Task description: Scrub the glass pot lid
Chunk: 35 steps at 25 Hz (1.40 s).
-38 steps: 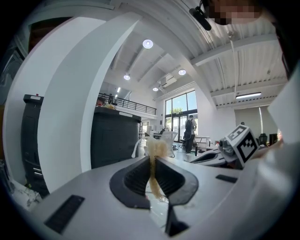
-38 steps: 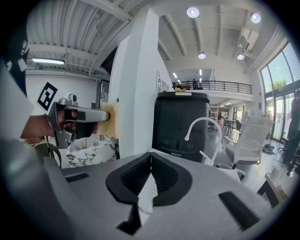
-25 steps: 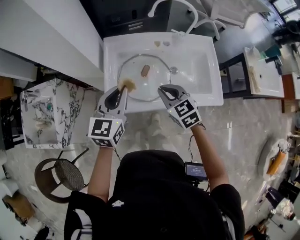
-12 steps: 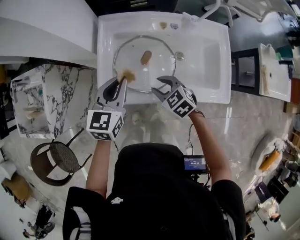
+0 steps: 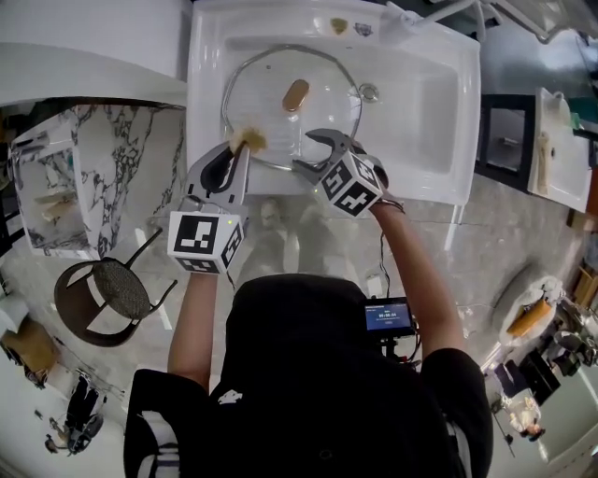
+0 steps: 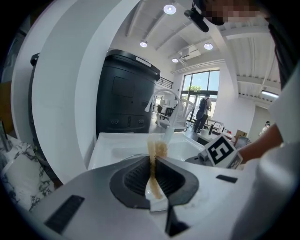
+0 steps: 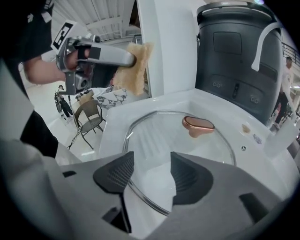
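A white sink point(image 5: 450, 140) stands free on a pale, glossy floor point(image 5: 486, 252), with a white faucet point(image 5: 411, 17) at its far edge and a small drain point(image 5: 370, 92) in the basin. The glass pot lid point(image 5: 322, 126) lies flat in the left part of the basin, dome up, its copper-coloured knob point(image 5: 295, 93) on top. The left gripper point(image 5: 241, 149) is over the near left rim of the lid, its jaws clenched on a tan scrub pad point(image 5: 249, 141) that sticks out past their tips; whether the pad touches the glass cannot be told. The right gripper point(image 5: 313, 154) is at the near rim just beside it. Its jaws have just been opening and now stand released, with the lid's metal edge showing in the gap between them and neither pad pressing on it. To the left of the sink rise a white curved unit point(image 5: 84, 56) and a marble-patterned block point(image 5: 112, 159), and a dark mesh chair point(image 5: 103, 299) stands on the floor near them. Beyond the sink the left gripper view shows a tall black cabinet point(image 6: 124, 98), round ceiling lights point(image 6: 169, 9) and a large bright window point(image 6: 199, 89).
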Motion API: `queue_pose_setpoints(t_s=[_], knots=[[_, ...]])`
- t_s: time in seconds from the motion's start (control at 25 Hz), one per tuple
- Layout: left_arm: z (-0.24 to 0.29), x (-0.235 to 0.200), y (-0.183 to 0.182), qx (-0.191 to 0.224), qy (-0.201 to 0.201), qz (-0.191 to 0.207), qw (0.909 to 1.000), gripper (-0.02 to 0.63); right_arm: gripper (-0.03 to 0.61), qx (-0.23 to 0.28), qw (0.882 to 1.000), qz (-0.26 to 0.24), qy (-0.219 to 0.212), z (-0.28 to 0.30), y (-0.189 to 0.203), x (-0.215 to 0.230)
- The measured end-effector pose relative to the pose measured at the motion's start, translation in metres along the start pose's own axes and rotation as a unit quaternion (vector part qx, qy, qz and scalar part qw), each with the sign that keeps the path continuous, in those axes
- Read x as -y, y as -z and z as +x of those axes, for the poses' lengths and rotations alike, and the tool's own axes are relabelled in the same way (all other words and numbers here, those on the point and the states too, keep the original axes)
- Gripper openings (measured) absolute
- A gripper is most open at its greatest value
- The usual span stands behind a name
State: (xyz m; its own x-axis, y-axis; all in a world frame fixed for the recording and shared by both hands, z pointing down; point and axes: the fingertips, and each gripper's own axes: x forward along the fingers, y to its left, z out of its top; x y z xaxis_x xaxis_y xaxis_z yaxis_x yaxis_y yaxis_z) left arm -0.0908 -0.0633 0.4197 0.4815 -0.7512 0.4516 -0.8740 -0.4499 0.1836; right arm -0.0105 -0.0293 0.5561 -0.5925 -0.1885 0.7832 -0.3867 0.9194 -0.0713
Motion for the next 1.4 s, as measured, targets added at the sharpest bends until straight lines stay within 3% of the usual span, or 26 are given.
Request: queue_pose_setpoints(t_s=[0.36,0.56,0.72,0.88,1.16,1.4], knots=[[0.009,-0.006,0.016,-0.019,-0.015,0.007,0.9997,0.02,0.23,-0.004,1.0,-0.014,0.002,0.003,0.002,0.001],[0.02,-0.002,0.03,-0.063,0.025,0.035,0.9971,0.02,0.232,-0.017,1.0,-0.02,-0.003,0.004,0.003,0.0],[0.029,-0.014,0.034,-0.095,0.027,0.07,0.9926,0.02,0.232,-0.028,0.999,-0.019,-0.008,0.005,0.002,-0.001],[0.041,-0.026,0.039,-0.12,0.021,0.127,0.9844,0.02,0.232,-0.04,0.999,-0.021,-0.01,0.006,0.002,-0.001],[0.065,-0.03,0.041,-0.15,0.032,0.187,0.9704,0.02,0.232,-0.051,0.998,-0.024,-0.015,0.007,0.003,-0.001],[0.089,-0.037,0.034,-0.182,0.044,0.262,0.9467,0.02,0.232,-0.061,0.998,-0.024,-0.017,0.008,0.003,0.0]])
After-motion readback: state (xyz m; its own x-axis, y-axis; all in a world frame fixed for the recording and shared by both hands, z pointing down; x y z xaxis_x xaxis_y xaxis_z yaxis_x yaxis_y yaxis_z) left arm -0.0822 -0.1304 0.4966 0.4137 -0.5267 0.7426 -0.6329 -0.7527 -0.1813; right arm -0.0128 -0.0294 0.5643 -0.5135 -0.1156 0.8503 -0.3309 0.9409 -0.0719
